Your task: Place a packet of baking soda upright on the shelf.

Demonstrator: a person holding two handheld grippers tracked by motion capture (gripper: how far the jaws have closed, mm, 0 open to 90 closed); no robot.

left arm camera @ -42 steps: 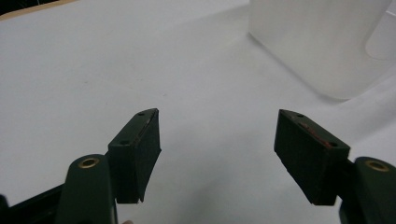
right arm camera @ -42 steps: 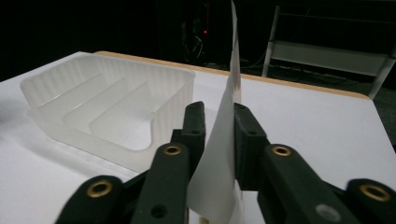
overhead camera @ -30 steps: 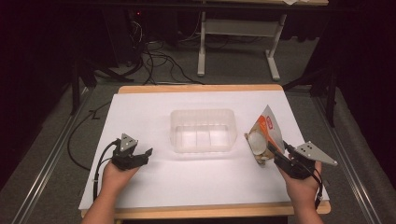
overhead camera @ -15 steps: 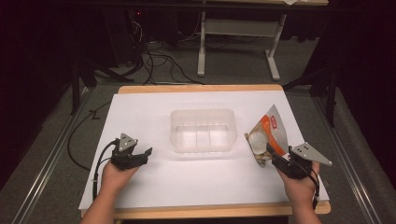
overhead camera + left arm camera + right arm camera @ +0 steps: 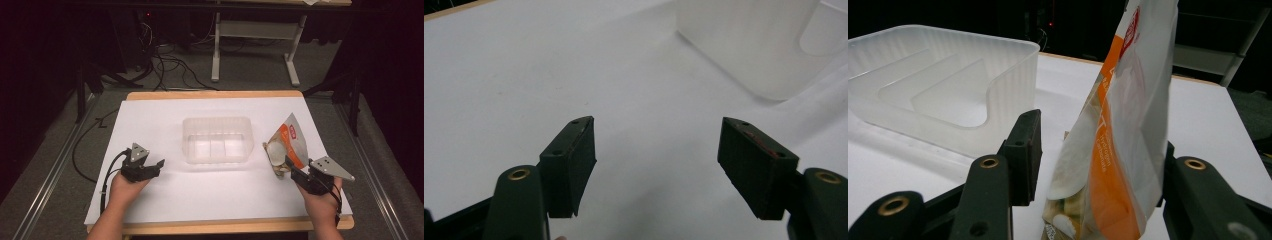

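An orange and white snack bag [image 5: 287, 142] stands tilted at the right of the white table [image 5: 150, 115]. Its lower end sits between the jaws of my right gripper [image 5: 288, 172], which is shut on it. The right gripper view has the bag [image 5: 1118, 150] upright between the two black jaws of that gripper [image 5: 1098, 150], with pale chips behind its clear window. My left gripper [image 5: 159, 165] rests at the table's left with its jaws wide apart. In its own view the left gripper [image 5: 656, 145] holds nothing.
A clear plastic tub [image 5: 217, 121] sits in the middle of the table, between the two grippers. The same tub is at the upper right of the left gripper view [image 5: 749, 45] and to the left of the bag in the right gripper view [image 5: 1013, 100]. Cables and a metal stand lie on the floor beyond.
The right hand has shifted slightly toward the person, and the bag has come a little with it. The left gripper has stayed put.
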